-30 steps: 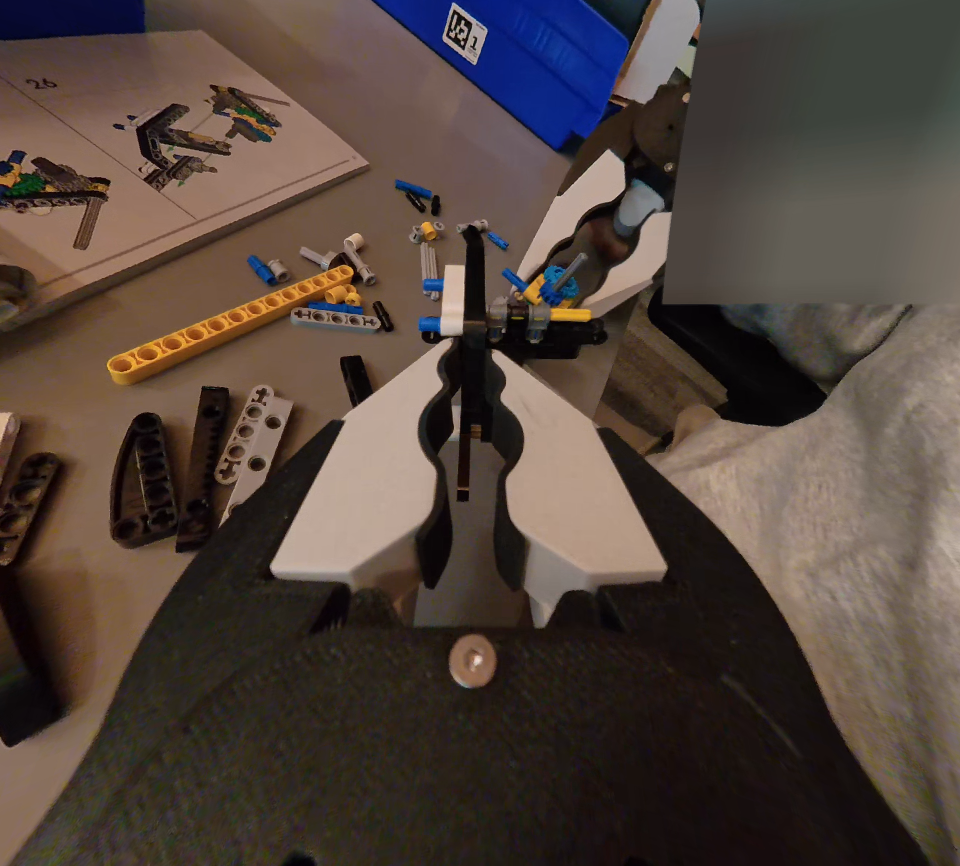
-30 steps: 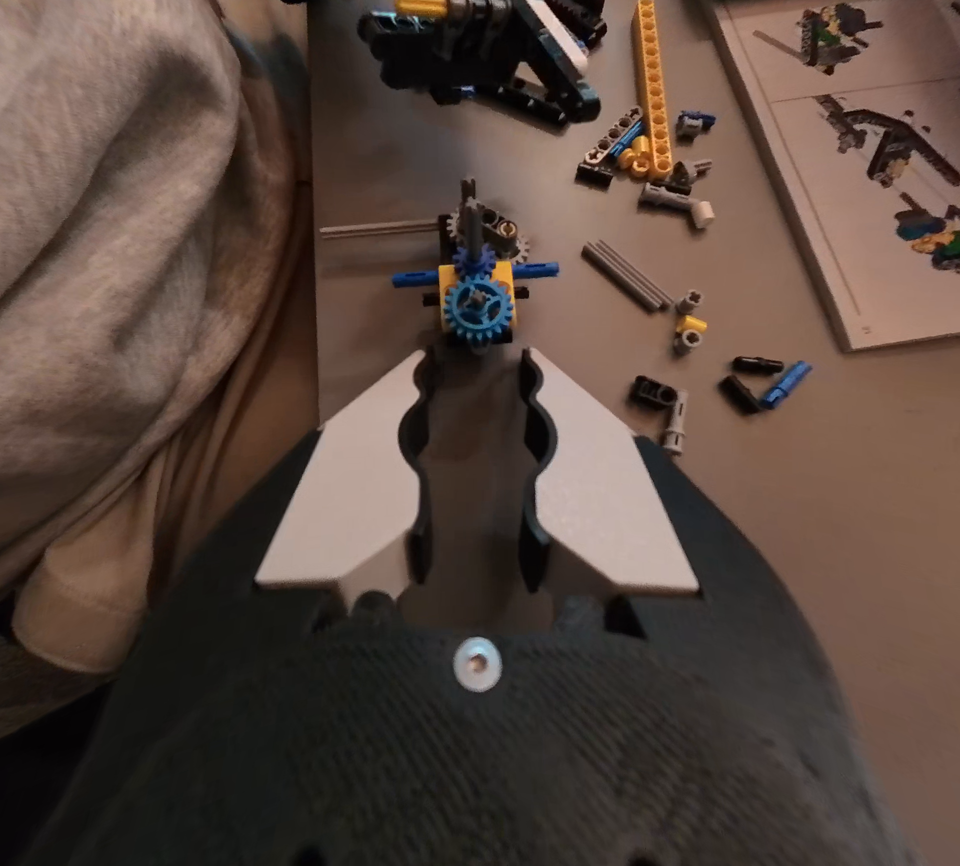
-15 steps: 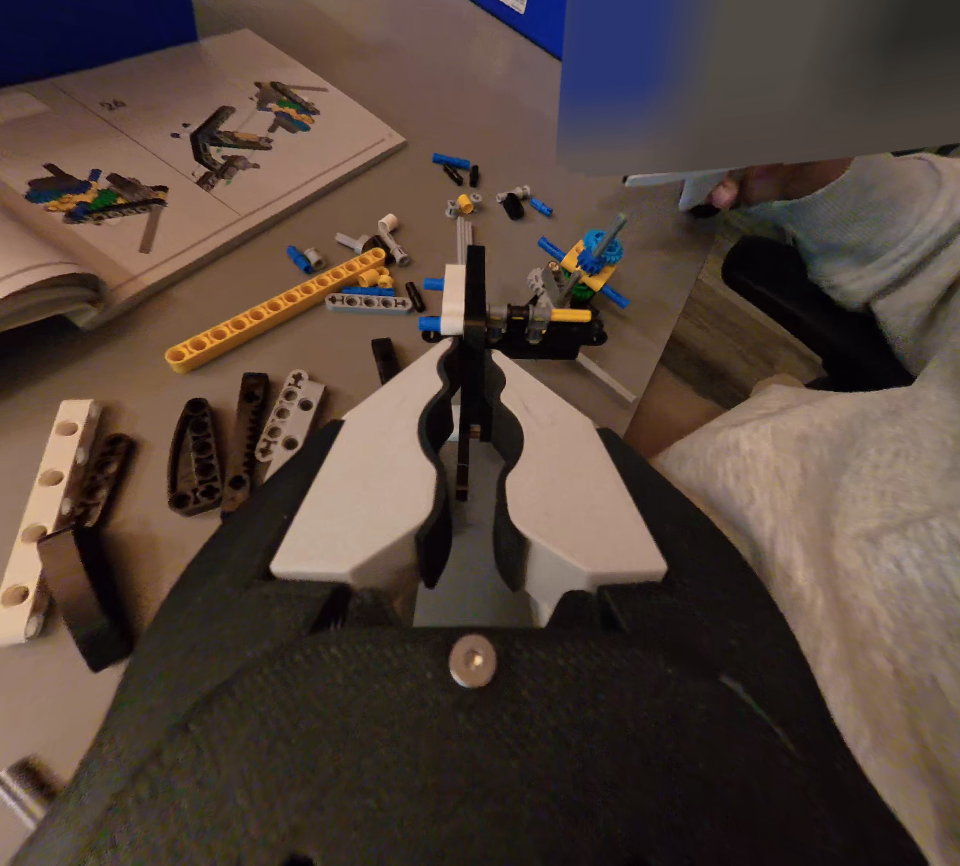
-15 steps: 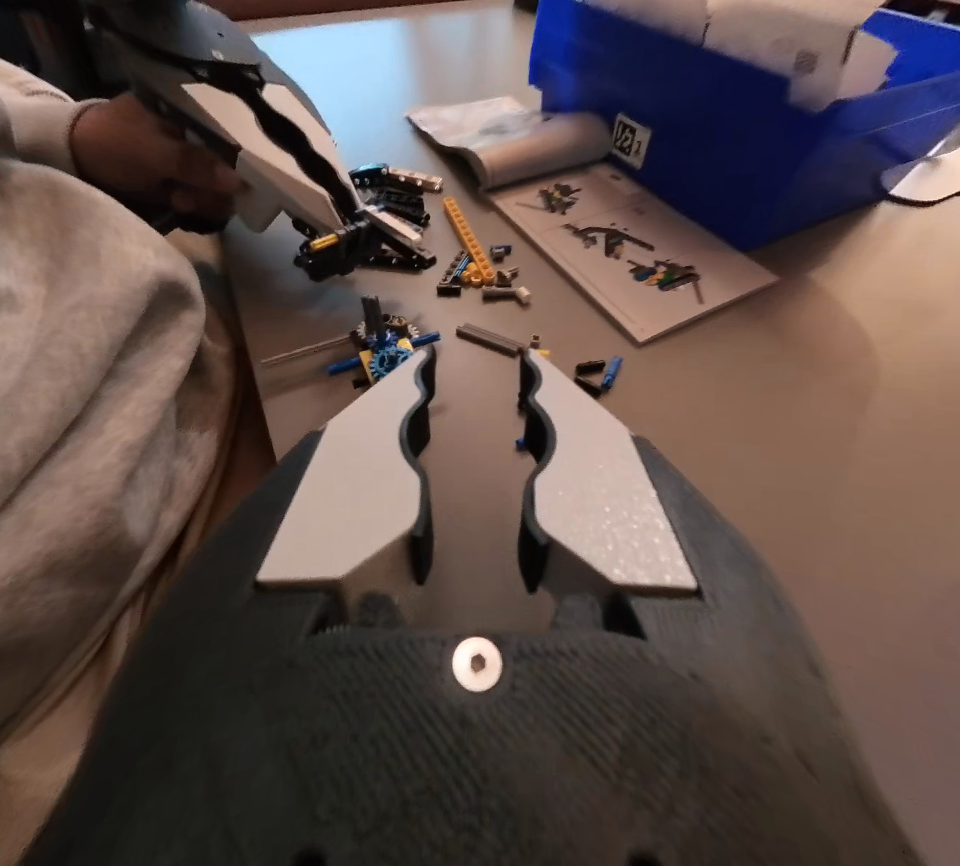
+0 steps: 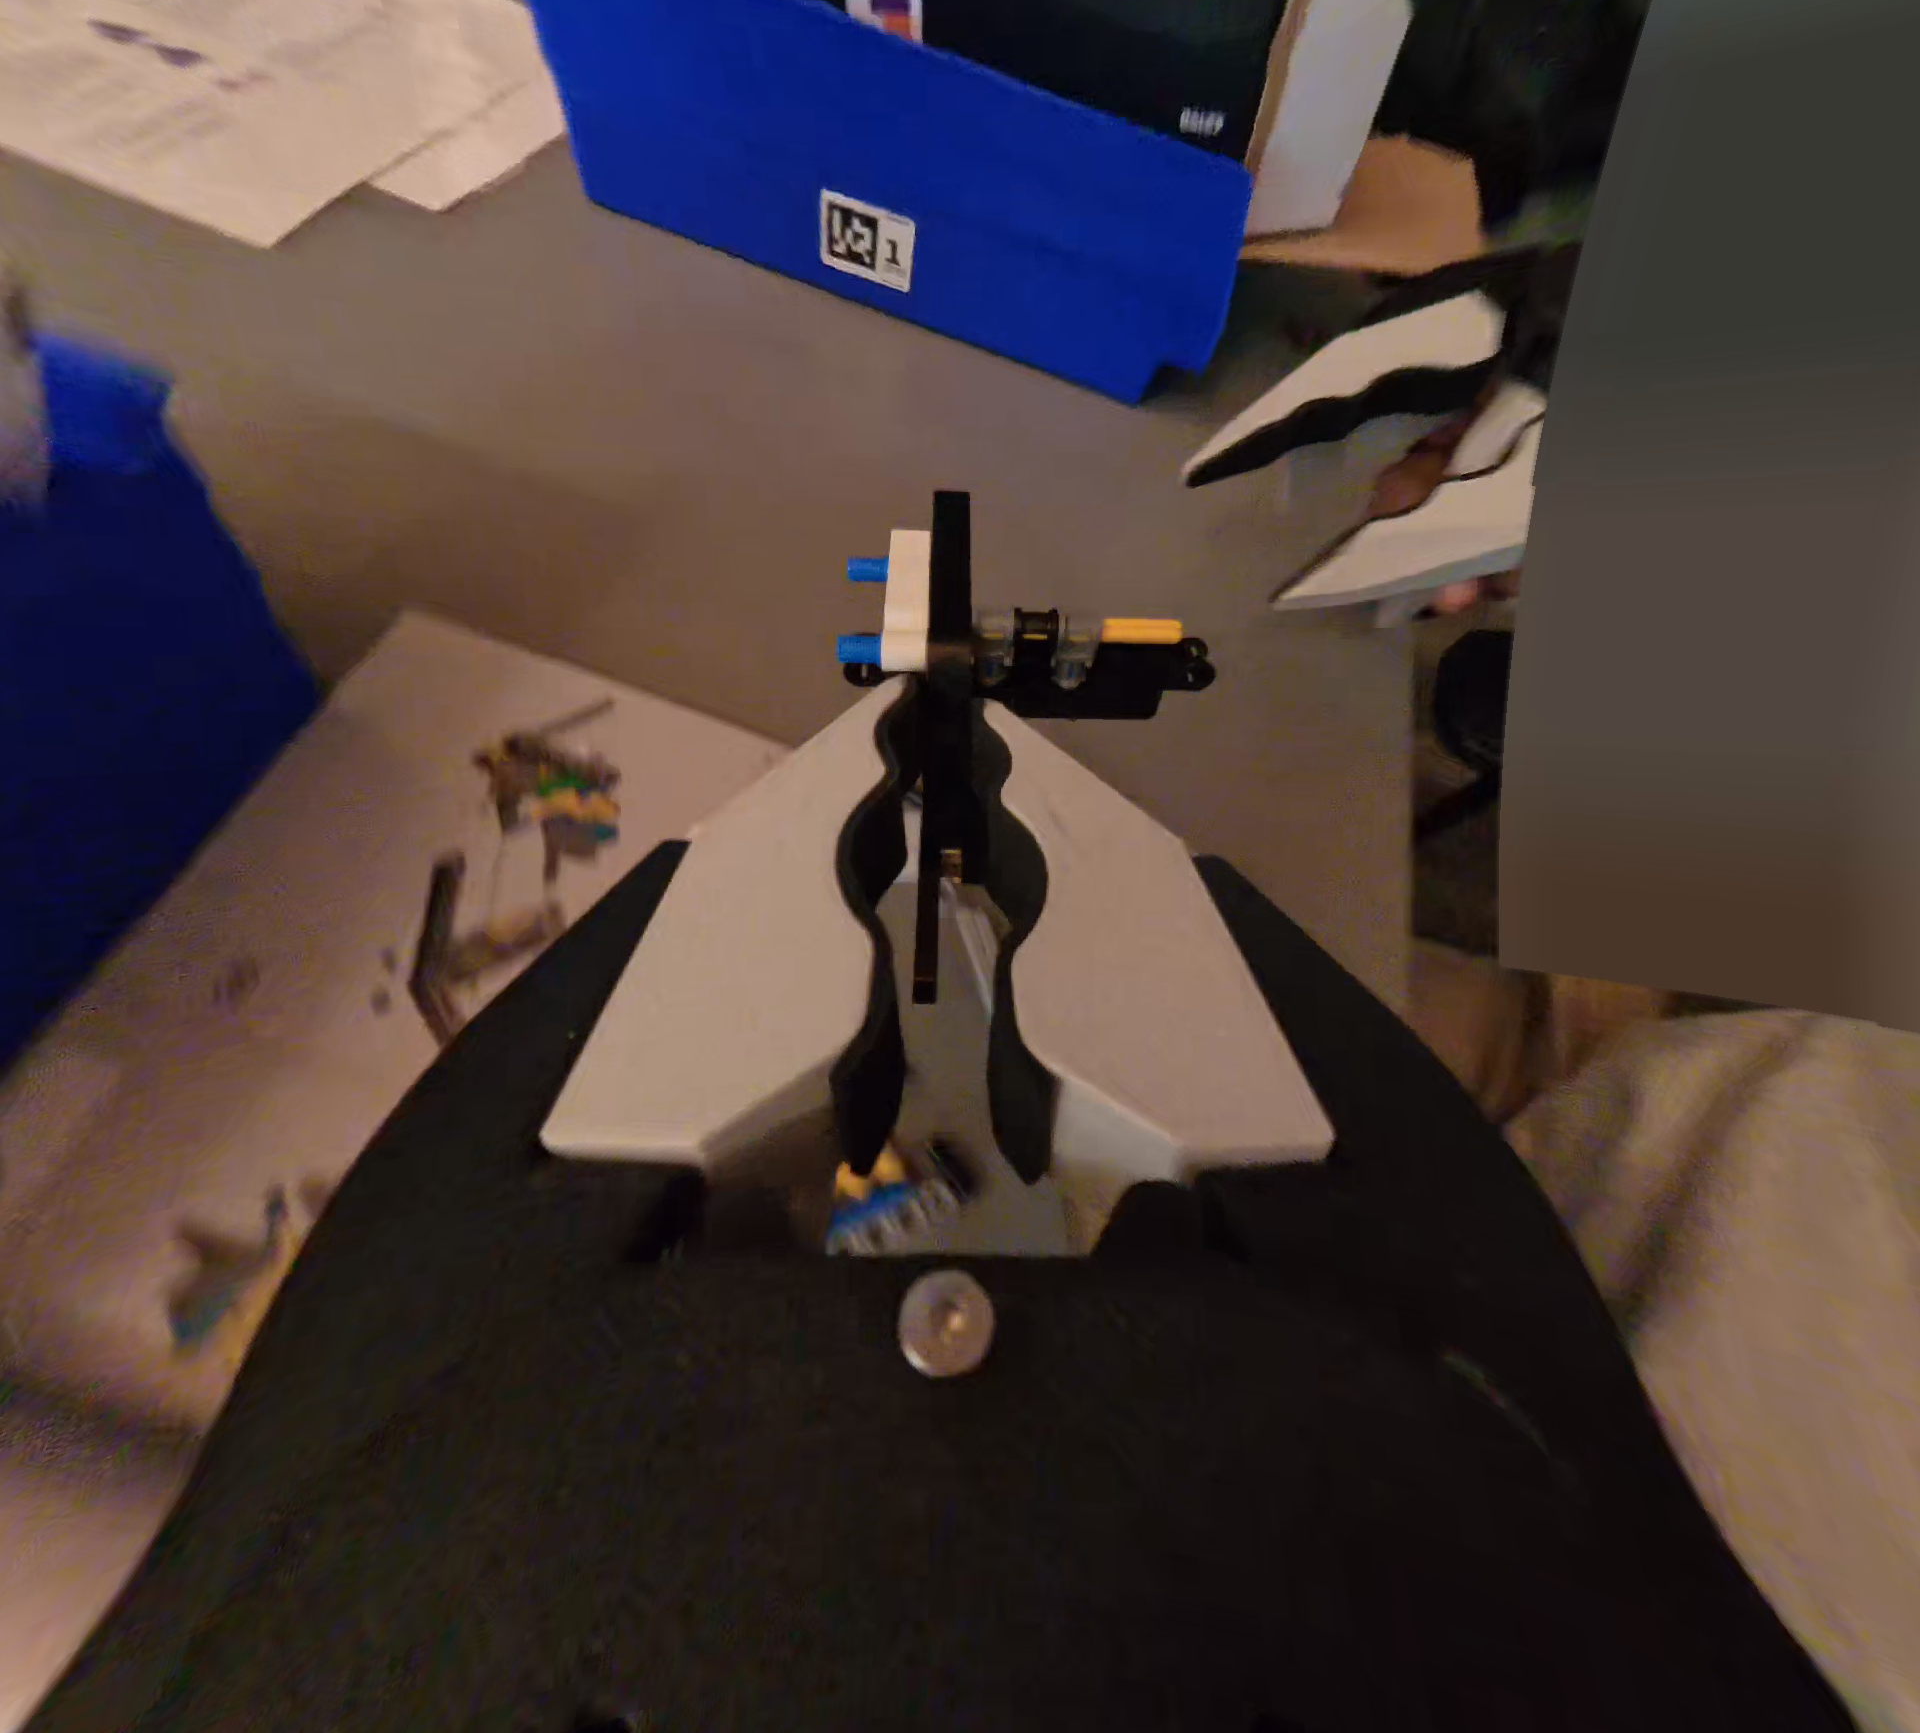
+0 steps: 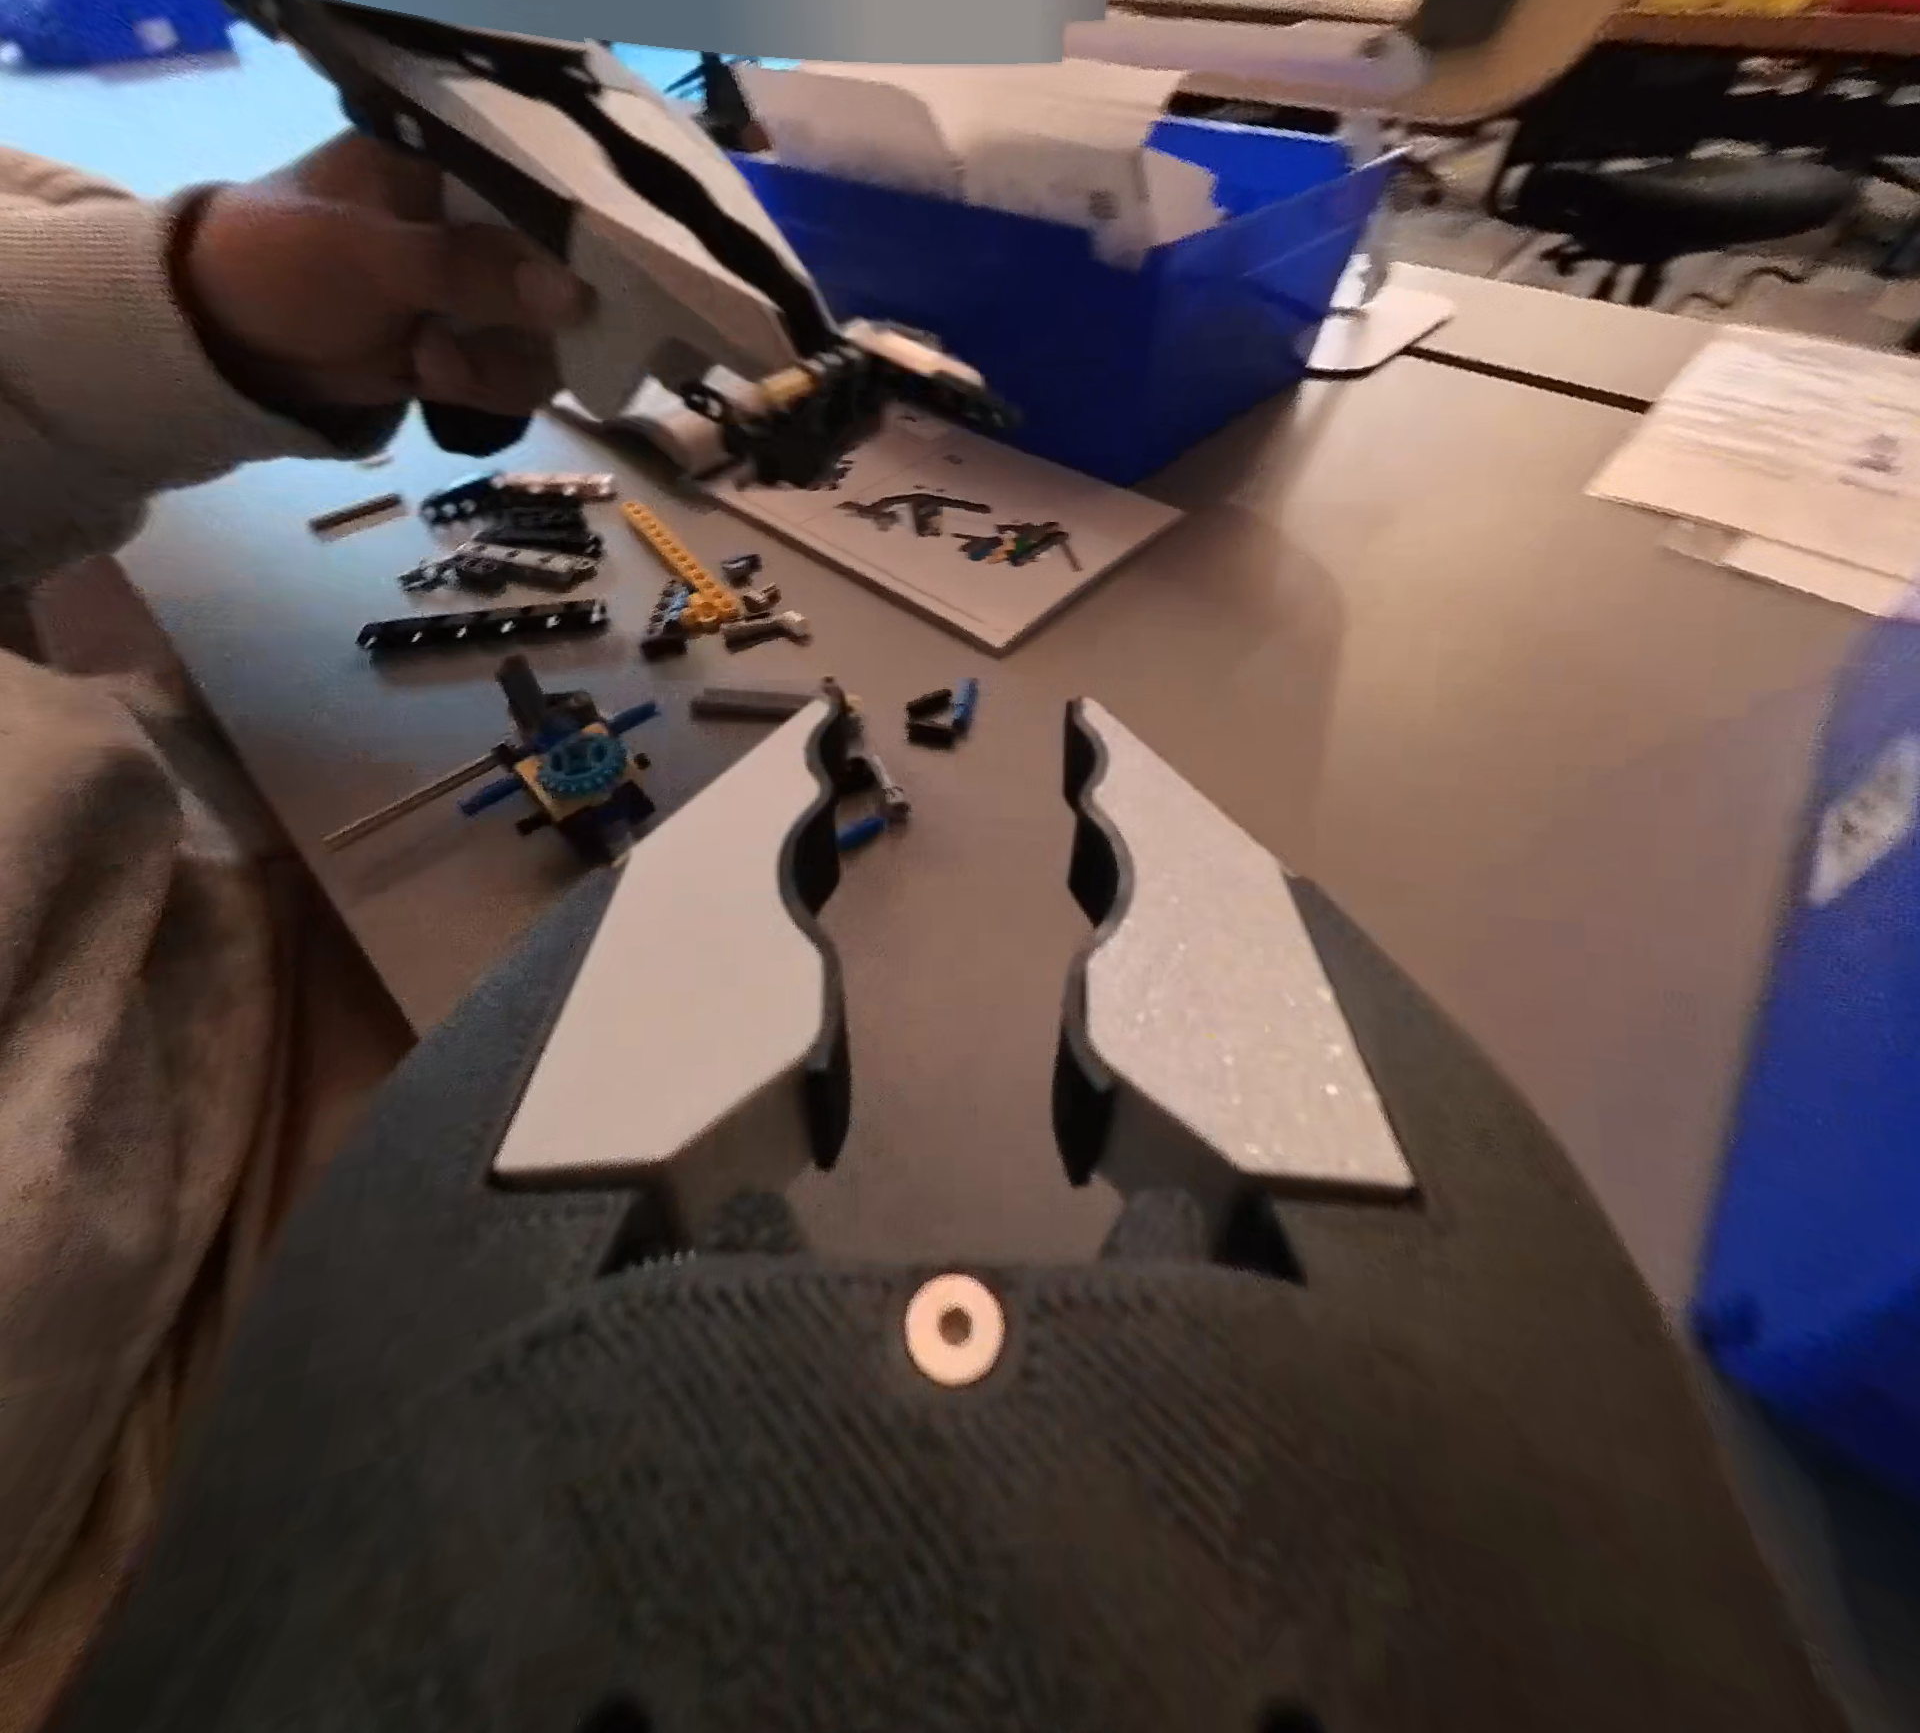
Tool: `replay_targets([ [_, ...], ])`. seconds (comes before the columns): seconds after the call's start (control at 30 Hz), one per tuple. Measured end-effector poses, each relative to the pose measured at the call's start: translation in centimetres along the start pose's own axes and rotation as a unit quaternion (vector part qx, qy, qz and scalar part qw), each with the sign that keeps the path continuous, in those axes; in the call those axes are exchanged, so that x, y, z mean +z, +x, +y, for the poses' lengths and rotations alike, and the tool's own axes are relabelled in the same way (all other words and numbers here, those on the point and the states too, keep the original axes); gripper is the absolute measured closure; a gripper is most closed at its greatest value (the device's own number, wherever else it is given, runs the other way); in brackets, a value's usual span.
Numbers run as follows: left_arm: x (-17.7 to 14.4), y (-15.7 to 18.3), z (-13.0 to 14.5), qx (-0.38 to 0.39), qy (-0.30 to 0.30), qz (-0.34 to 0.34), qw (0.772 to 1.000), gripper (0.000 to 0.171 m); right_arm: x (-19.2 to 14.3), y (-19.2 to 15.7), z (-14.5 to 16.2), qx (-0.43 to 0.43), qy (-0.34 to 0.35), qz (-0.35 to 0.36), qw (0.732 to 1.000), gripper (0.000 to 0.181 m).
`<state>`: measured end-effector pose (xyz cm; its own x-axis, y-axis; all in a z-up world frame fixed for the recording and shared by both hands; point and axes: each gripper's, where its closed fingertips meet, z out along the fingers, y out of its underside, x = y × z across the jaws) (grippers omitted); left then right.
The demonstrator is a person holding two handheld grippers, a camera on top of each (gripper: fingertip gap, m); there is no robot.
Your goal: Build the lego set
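Note:
My left gripper [image 5: 945, 707] is shut on a black Lego assembly [image 5: 951, 634] with a white beam, blue pins and a yellow axle, held in the air above the instruction booklet [image 5: 312, 904]. It also shows in the right wrist view [image 6: 821, 333], holding that assembly [image 6: 842, 395] over the booklet [image 6: 966, 540]. My right gripper [image 6: 945, 727] is open and empty above the grey table [image 6: 1351, 644]. A small yellow and blue gear assembly [image 6: 571, 774] lies on the table left of its fingers. Loose pieces, among them a yellow beam [image 6: 681, 556] and black beams [image 6: 483, 625], lie behind it.
A blue bin [image 5: 894, 156] with a dark box in it stands at the back; it also shows in the right wrist view [image 6: 1091, 312]. Another blue bin [image 6: 1829, 1060] is close on the right. Paper sheets [image 6: 1787, 447] lie at the far right. A person's sleeve [image 6: 125, 852] borders the table's left edge. The tips of one gripper are about 11 cm away from the tips of the other.
My left gripper has lifted the black assembly up and away from the loose pieces, toward the booklet. My right gripper has pulled back from the gear assembly, which stays on the table.

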<state>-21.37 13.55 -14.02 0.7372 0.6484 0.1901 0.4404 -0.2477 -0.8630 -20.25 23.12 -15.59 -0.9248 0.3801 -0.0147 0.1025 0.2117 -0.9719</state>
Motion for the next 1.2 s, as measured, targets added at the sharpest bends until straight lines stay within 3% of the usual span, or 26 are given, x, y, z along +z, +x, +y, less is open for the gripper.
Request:
replay_targets([
  [0.13,6.9,-0.9,-0.9,0.043,-0.087,0.065,0.993,0.166,-2.3,1.5,-0.1,0.01,0.02,0.05,0.999,0.141],
  [0.23,10.7,-0.7,-1.1,0.076,-0.117,0.091,0.986,0.166,-2.7,1.7,0.0,0.001,0.02,0.053,0.998,0.141],
  [0.37,13.7,-1.3,0.1,0.118,-0.169,0.083,0.975,0.167,-2.4,1.7,1.2,-0.019,-0.014,0.055,0.998,0.141],
  [0.5,14.9,-1.5,0.6,0.11,-0.18,0.083,0.974,0.167,-2.3,1.6,1.5,-0.036,-0.026,0.058,0.997,0.141],
  [0.67,15.2,-2.0,0.7,0.114,-0.178,0.075,0.974,0.165,-2.4,1.7,1.4,-0.026,-0.02,0.055,0.998,0.141],
  [0.93,14.1,-1.9,0.8,0.109,-0.172,0.08,0.976,0.142,-2.7,2.2,1.2,-0.01,-0.01,0.06,0.998,0.141],
  [1.07,10.6,-2.2,-0.4,0.084,-0.133,0.064,0.986,0.139,-2.5,2.1,1.2,-0.011,-0.01,0.06,0.998,0.14],
  [1.2,5.0,-2.3,-1.8,0.042,-0.039,0.037,0.998,0.138,-2.2,2.2,0.8,-0.012,0.001,0.073,0.997,0.119],
])
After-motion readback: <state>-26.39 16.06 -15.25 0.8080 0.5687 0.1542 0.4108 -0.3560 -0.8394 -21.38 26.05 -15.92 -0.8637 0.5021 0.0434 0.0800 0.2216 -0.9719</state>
